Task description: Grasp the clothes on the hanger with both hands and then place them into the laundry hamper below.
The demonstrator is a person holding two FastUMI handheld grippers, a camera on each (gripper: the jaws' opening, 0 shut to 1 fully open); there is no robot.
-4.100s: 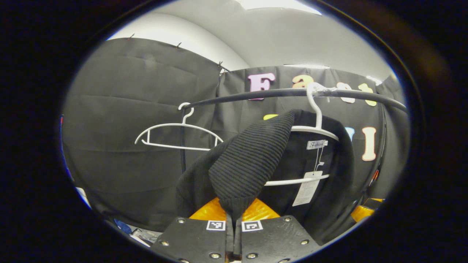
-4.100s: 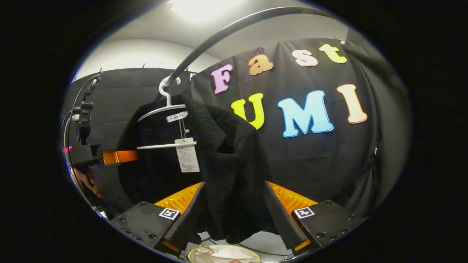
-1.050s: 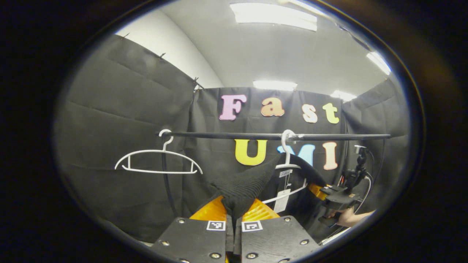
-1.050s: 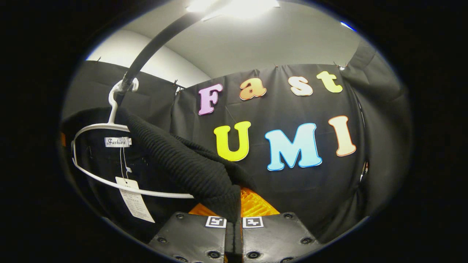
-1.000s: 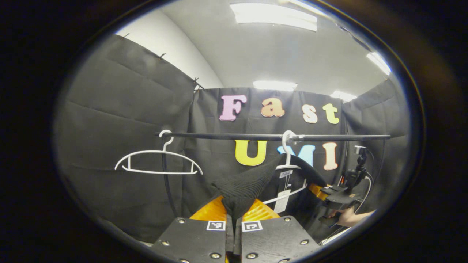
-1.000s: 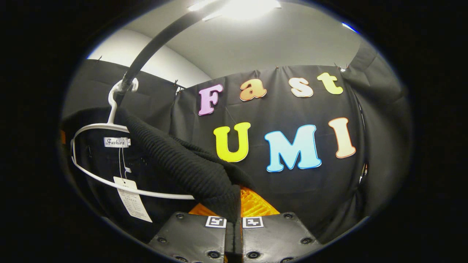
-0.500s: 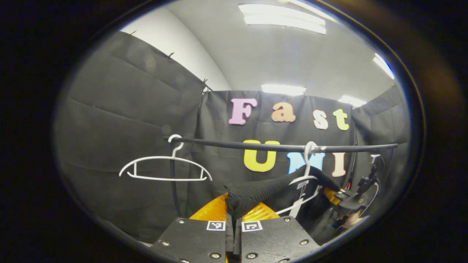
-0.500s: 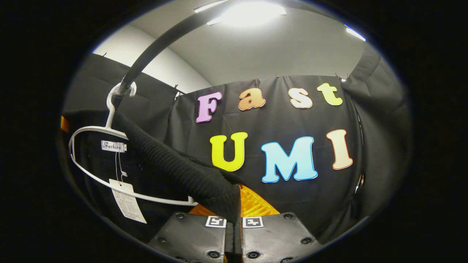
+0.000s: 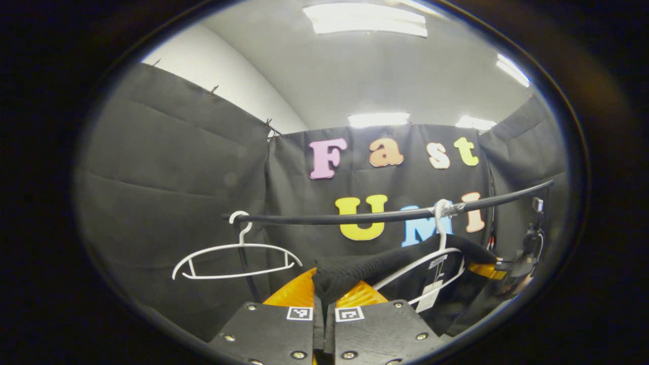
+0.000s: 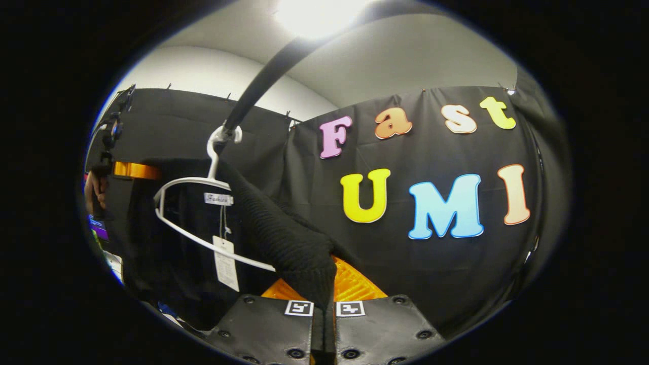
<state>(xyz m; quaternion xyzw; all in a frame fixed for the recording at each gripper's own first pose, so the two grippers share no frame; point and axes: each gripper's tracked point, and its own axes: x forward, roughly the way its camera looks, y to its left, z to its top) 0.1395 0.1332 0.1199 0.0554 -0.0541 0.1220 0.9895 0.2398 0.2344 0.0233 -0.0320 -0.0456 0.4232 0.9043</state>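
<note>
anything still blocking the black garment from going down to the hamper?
Yes: the white hanger is inside the black garment and hooked on the rail. Both grippers, left and right, are clamped on its knit edge. The hamper's position can't be judged.

Light comes from ceiling panels [image 9: 365, 19] at 12 o'clock in the left gripper view, with smaller ones at 1 and 2 o'clock. In the right gripper view one ceiling lamp [image 10: 317, 12] blows out into white glare at 12 o'clock. The booth is evenly lit, shadows soft. Both views are sharp at centre. Fisheye distortion bows the black rail [image 9: 385, 217] and darkens the edges.
</note>
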